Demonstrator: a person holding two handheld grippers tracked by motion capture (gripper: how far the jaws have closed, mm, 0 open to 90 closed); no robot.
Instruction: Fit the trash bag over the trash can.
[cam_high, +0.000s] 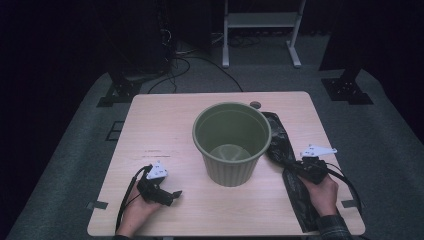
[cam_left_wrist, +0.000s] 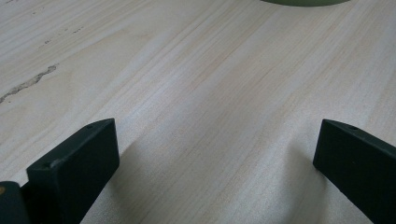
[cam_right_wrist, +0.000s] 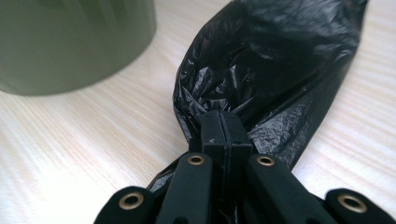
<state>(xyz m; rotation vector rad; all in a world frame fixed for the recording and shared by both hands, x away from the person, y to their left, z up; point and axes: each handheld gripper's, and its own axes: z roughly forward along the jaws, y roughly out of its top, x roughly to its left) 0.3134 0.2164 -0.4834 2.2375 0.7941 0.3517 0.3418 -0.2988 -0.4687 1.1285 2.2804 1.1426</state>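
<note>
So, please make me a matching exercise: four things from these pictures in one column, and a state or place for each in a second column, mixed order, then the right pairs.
Things:
1. green bin
2. black bag
3. left gripper
4. right gripper

States or places:
A. jaws wide apart, nothing between them, over bare table
B. lies flat on the table, to the right of the bin
C. stands upright in the middle of the table
D. jaws closed, pinching crumpled plastic

Pairs: 1-C, 2-B, 3-A, 4-D
</note>
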